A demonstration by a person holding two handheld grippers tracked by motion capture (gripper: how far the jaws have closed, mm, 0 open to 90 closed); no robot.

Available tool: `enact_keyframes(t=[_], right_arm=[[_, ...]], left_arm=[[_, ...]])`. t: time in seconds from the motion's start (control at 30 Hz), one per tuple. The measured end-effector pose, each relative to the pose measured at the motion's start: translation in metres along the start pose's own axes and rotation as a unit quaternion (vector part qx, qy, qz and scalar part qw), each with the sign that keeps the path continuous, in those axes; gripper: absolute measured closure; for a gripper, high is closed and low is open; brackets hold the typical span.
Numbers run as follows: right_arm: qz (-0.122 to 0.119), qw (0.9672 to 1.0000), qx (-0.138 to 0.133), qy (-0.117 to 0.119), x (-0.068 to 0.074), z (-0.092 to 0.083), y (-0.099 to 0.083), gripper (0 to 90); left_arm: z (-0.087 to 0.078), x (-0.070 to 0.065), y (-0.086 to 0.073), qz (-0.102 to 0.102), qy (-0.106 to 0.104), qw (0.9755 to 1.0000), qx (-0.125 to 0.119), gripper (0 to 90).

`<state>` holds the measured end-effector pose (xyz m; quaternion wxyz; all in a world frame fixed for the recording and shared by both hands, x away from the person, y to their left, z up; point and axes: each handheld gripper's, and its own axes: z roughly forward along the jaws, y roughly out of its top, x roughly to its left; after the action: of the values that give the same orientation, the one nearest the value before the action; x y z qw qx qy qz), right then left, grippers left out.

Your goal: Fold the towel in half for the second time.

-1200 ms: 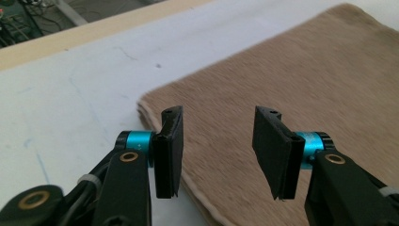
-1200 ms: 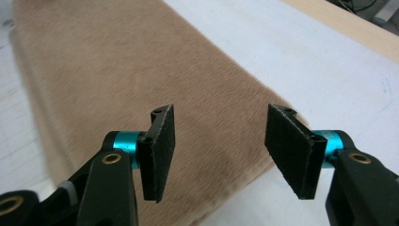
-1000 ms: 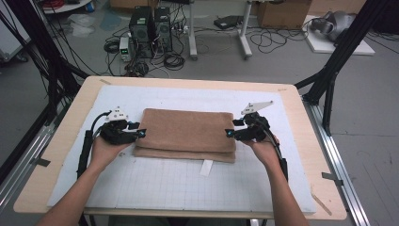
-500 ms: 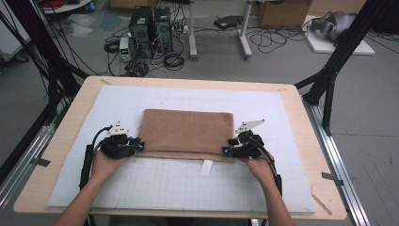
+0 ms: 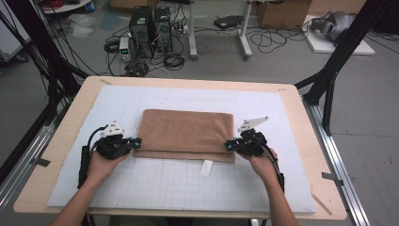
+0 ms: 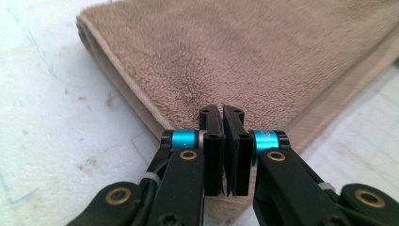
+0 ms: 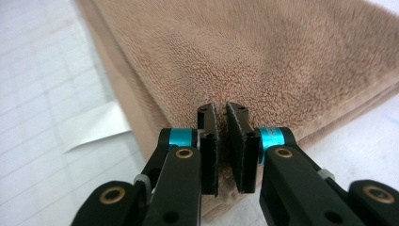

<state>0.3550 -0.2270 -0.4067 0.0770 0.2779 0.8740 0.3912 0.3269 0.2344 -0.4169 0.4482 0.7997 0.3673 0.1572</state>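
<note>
**Both my grippers pinched onto the near corners of the folded towel**

My left gripper (image 6: 222, 150) has just been closing, and its jaws now stand almost together with a thin bit of the brown towel (image 6: 244, 61) caught between the pads at the near left corner. From the left gripper view I see the pile bunch up right at the tips, with the folded layers showing as stacked edges running away on the left side of the picture.

My right gripper (image 7: 225, 150) has been closing too. Its jaws are narrow, a slim gap left between the pads, and the towel's near right corner sits in that gap, nipped by them. The white label (image 7: 96, 126) of the towel lies flat on the mat just beside that corner.

From the high view the towel (image 5: 188, 132) lies folded into a neat rectangle in the middle of the white gridded mat (image 5: 179, 188), which covers the wooden table (image 5: 56, 155). Its near edge shows several layers, slightly stepped. My left gripper (image 5: 134, 142) meets it at the near left corner and my right gripper (image 5: 229, 146) at the near right corner, each hand low on the mat. The label (image 5: 206, 167) pokes out from under the near edge, closer to my right hand (image 5: 261, 162).
</note>
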Motion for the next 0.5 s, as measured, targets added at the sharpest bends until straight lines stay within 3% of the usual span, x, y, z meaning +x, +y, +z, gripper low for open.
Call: enact_keyframes(t=[0.07, 0.17, 0.3, 0.33, 0.37, 0.43, 0.5], right_arm=[[-0.013, 0.9999, -0.004, -0.001, 0.004, -0.009, 0.005, 83.6], [-0.024, 0.9997, 0.0, 0.004, 0.008, -0.02, 0.01, 83.6], [-0.013, 0.9992, 0.024, 0.029, 0.01, -0.011, 0.002, 78.3], [-0.01, 0.9991, 0.031, 0.028, 0.01, -0.005, -0.001, 69.1], [-0.003, 0.9992, 0.032, 0.025, 0.01, -0.002, -0.004, 67.2], [0.008, 0.9996, 0.002, 0.028, 0.01, 0.001, -0.007, 67.9], [0.012, 0.9995, -0.005, 0.029, 0.01, 0.005, -0.007, 70.6]], left_arm=[[-0.007, -0.002, 0.003, -0.002, -0.002, 0.9999, -0.013, 86.7], [-0.013, -0.005, 0.004, 0.008, -0.007, 0.9999, -0.011, 86.7], [-0.007, -0.007, -0.005, 0.022, -0.011, 0.9994, 0.026, 84.7], [-0.004, -0.007, -0.007, 0.016, -0.01, 0.9994, 0.03, 79.6], [-0.003, -0.007, -0.008, 0.011, -0.01, 0.9995, 0.026, 69.4], [0.0, -0.008, -0.008, 0.014, -0.008, 0.9995, 0.029, 68.2], [0.004, -0.007, -0.009, 0.022, 0.001, 0.999, 0.04, 74.3]])
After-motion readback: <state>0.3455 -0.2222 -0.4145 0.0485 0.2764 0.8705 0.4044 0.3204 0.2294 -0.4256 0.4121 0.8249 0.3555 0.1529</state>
